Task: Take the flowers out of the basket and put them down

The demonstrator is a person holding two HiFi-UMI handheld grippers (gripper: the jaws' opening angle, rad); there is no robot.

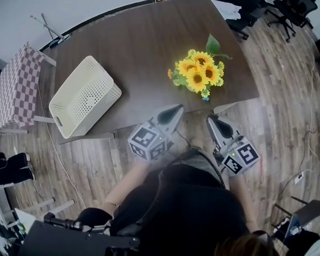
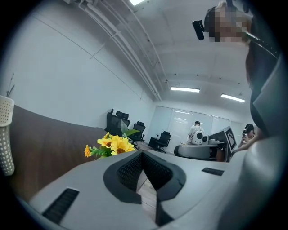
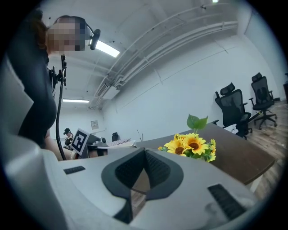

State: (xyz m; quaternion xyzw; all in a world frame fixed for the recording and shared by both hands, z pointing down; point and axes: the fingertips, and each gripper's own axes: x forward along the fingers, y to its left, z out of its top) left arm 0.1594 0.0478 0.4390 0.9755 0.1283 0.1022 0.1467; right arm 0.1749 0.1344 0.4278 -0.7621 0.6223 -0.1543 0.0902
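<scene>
Head view steeply down from above a dark brown wooden table, both gripper views low beside its near edge, facing almost level across it, bunch of yellow sunflowers shared by all three.

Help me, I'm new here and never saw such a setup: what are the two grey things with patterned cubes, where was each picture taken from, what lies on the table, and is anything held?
There is no robot: a person holds a two-jaw tool in each hand, the left gripper and the right gripper; the cubes are part of them. One picture comes from a camera on the person's head, looking down. The other two come from cameras riding on the grippers, looking along their jaws. On the brown table a white basket lies tipped over, and the yellow flowers rest apart from it. Both grippers are shut and empty.
</scene>
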